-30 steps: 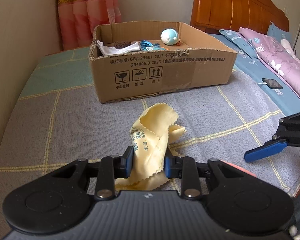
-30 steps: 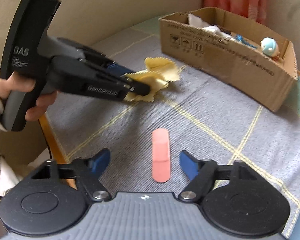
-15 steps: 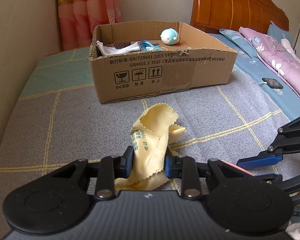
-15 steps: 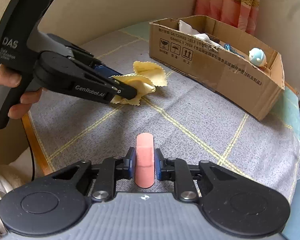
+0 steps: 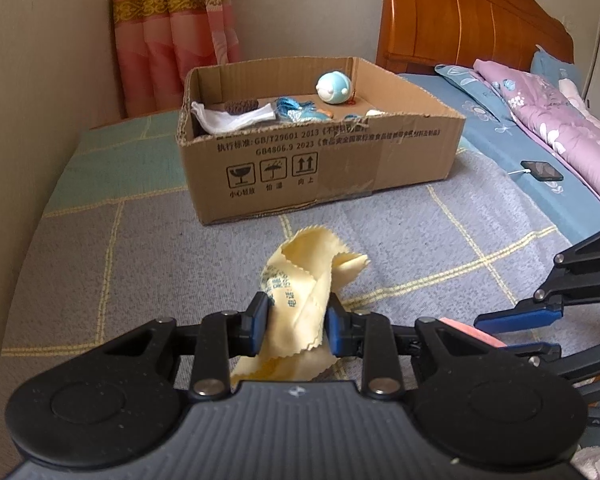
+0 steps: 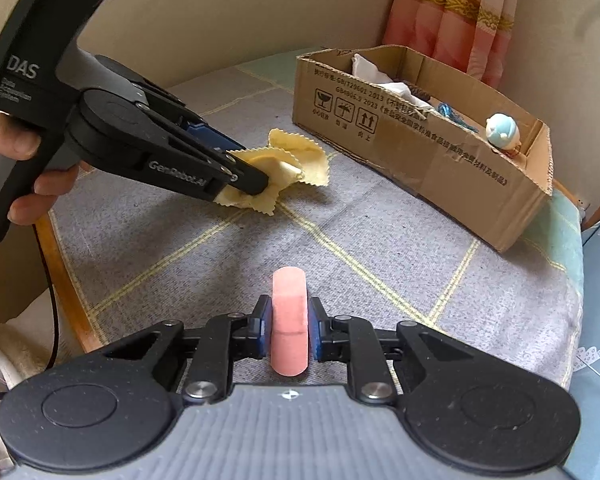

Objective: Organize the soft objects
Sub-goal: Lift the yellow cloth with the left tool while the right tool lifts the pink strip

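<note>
Since a second ago our right gripper [image 6: 287, 330] has closed its wide-spread jaws onto the pink sponge strip [image 6: 288, 320], which lay loose on the bed between them; our left gripper [image 5: 296, 322] has kept its pinch on the yellow cloth [image 5: 300, 300] unchanged. To do the lift well, we judge we should raise both straight up before swinging toward the cardboard box [image 5: 340, 168], clearing its front wall. The strip is flat, pale pink, round-ended and clamped at mid-length; the cloth is crumpled, zigzag-edged and printed with blue characters, its tail resting on the grey checked bedspread [image 6: 380, 240] near the box.
</note>
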